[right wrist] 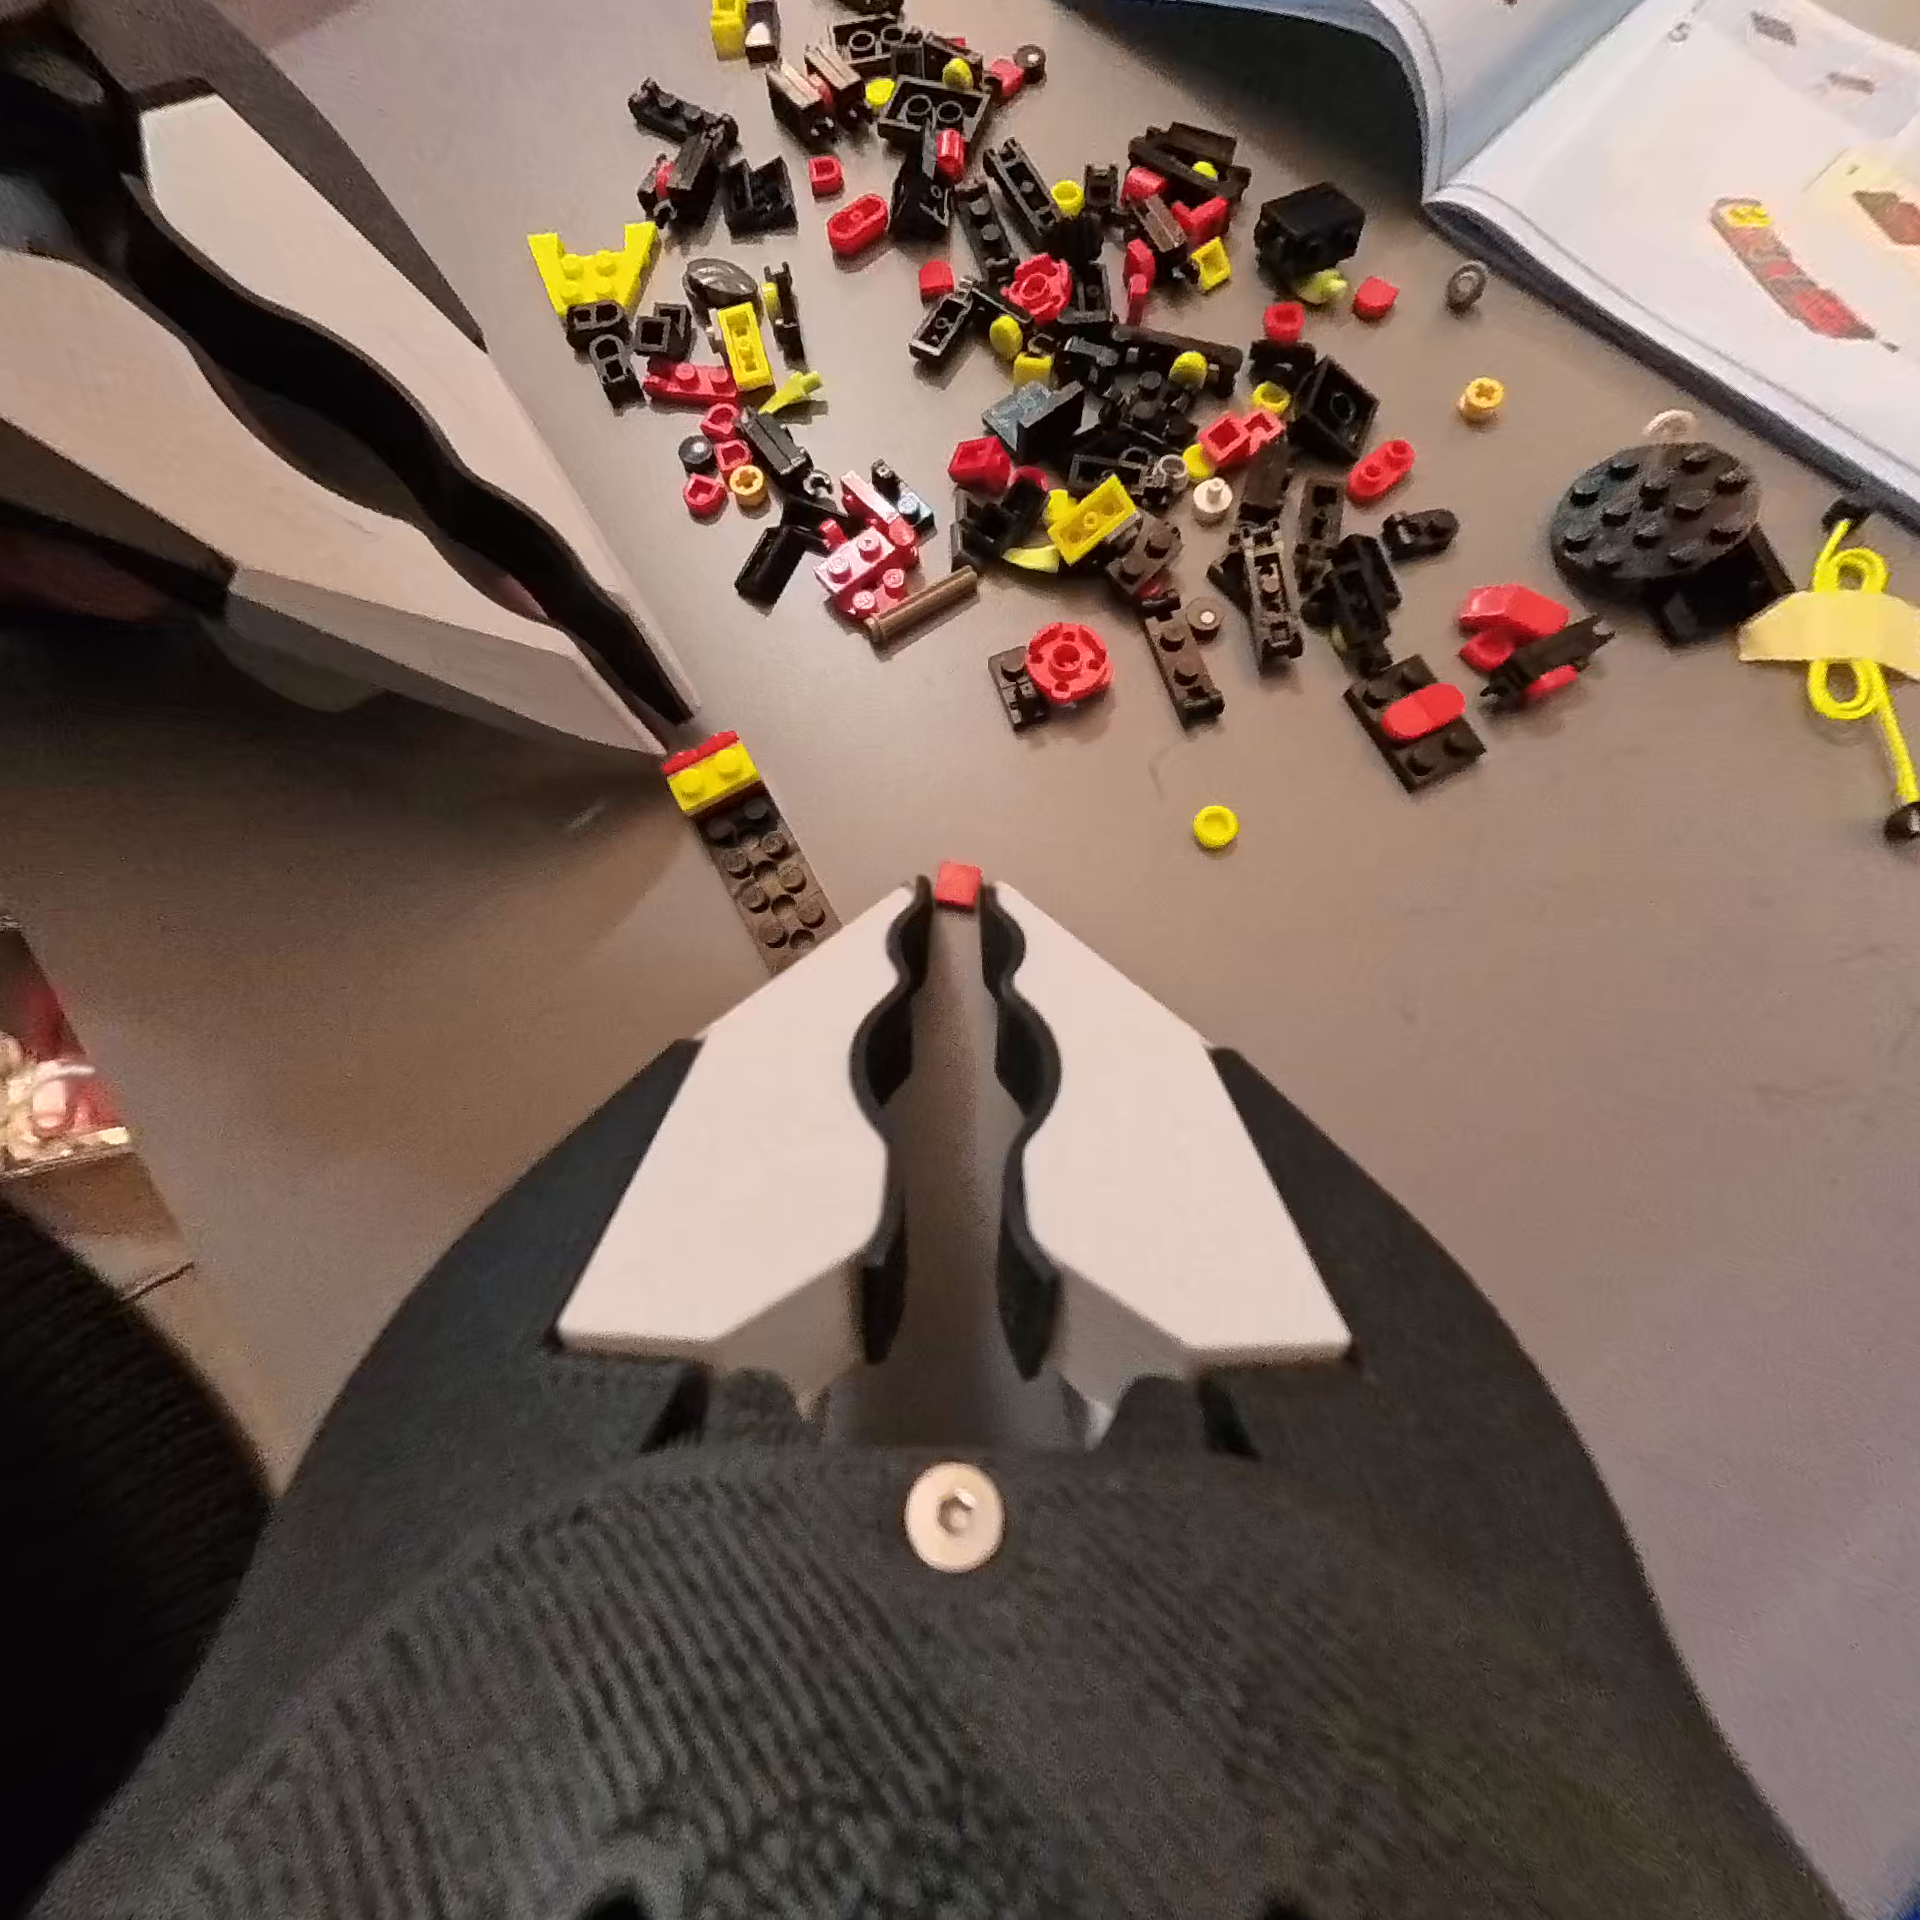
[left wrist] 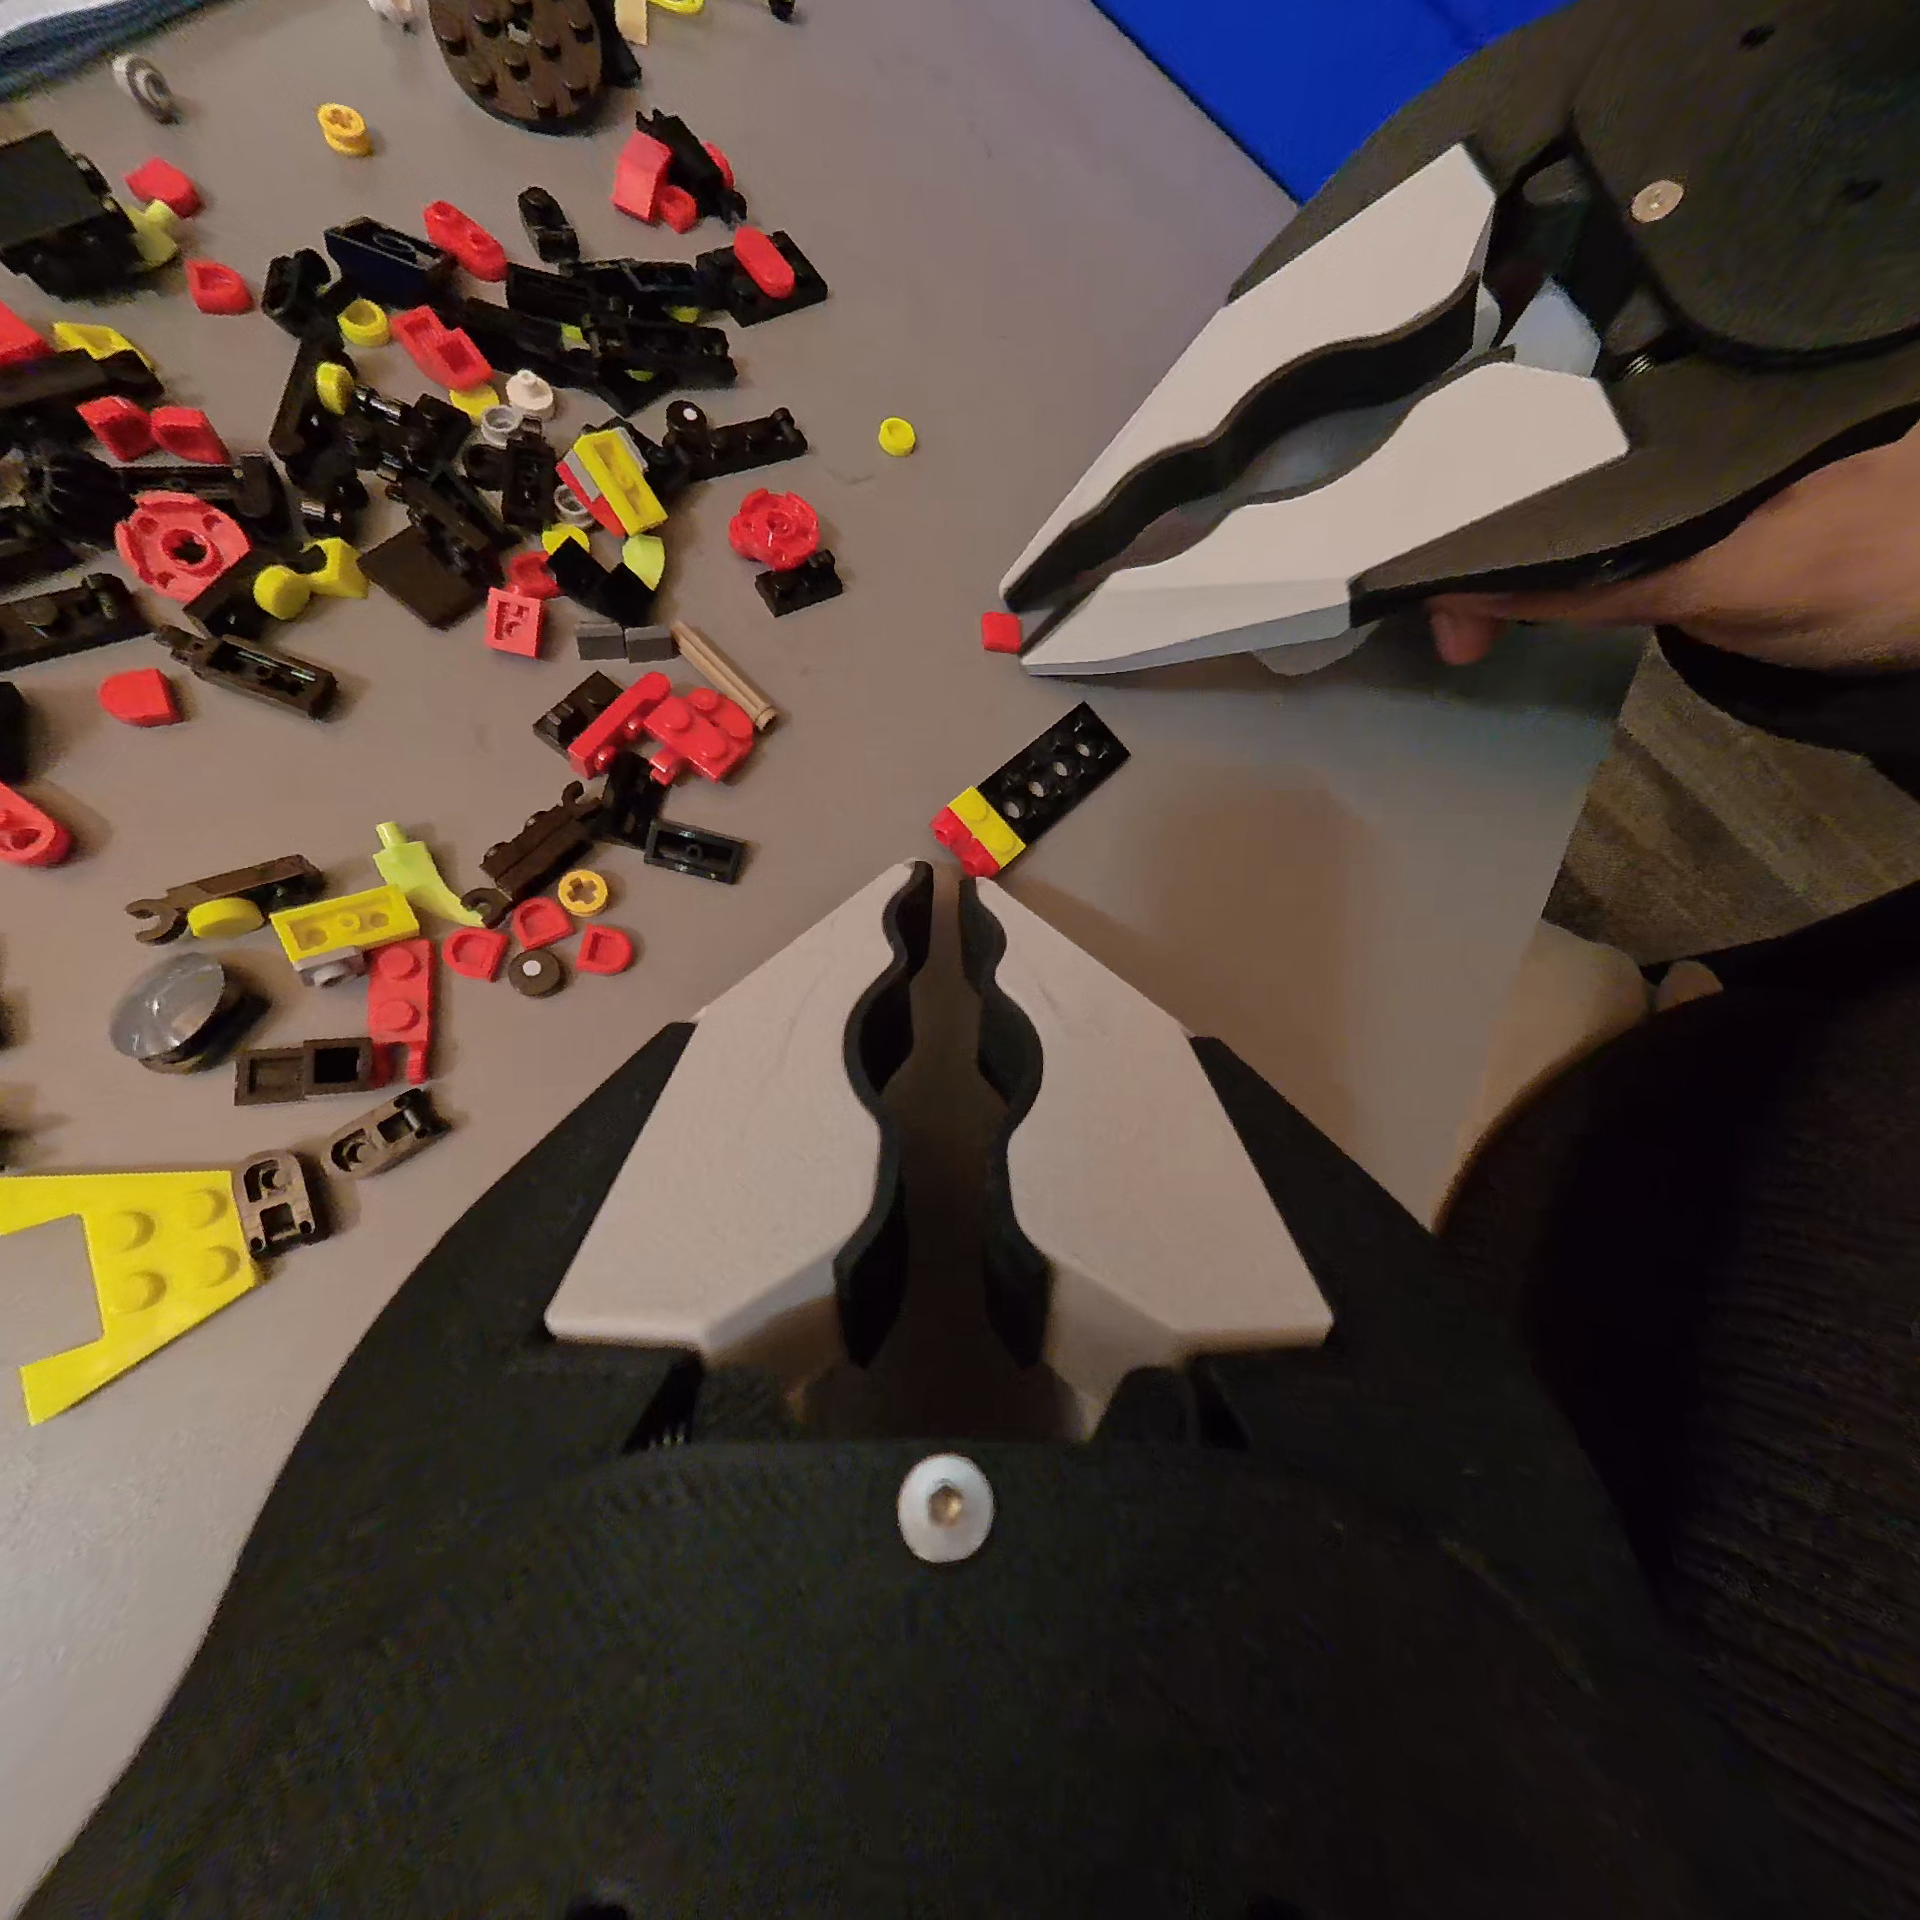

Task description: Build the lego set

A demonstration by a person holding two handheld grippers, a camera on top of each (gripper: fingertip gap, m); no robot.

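- Here, my right gripper [right wrist: 956, 891] has its tips narrowed onto a small red tile [right wrist: 957, 884], which sits pinched between them just above the grey bench [right wrist: 1455, 1143].
- In the left wrist view the same red tile [left wrist: 1001, 631] shows at the tip of my right gripper [left wrist: 1013, 623], well clear of the loose pile.
- My left gripper [left wrist: 945, 873] is nearly closed with only a thin slit between the tips, and nothing is held in it.
- The black plate [left wrist: 1055, 774] lies flat on the bench just ahead of my left gripper tips; it carries a yellow brick [left wrist: 987, 821] and a red brick [left wrist: 961, 844] at the end closest to those tips.
- From the right wrist view, that black plate [right wrist: 767, 883] lies just left of my right gripper, with its yellow brick [right wrist: 709, 777] touching or almost touching the tip of my left gripper [right wrist: 665, 727]; I cannot tell which.
- The pile of loose pieces [left wrist: 416, 468], black, red and yellow, spreads beyond the black plate, farther from me.
- A single yellow round stud [right wrist: 1214, 827] lies alone between the pile and the black plate.
- A black round plate [right wrist: 1652, 520] rests at the pile's far edge, beside an open booklet [right wrist: 1662, 208].
- A hand [left wrist: 1704, 582] grips the right gripper's handle.
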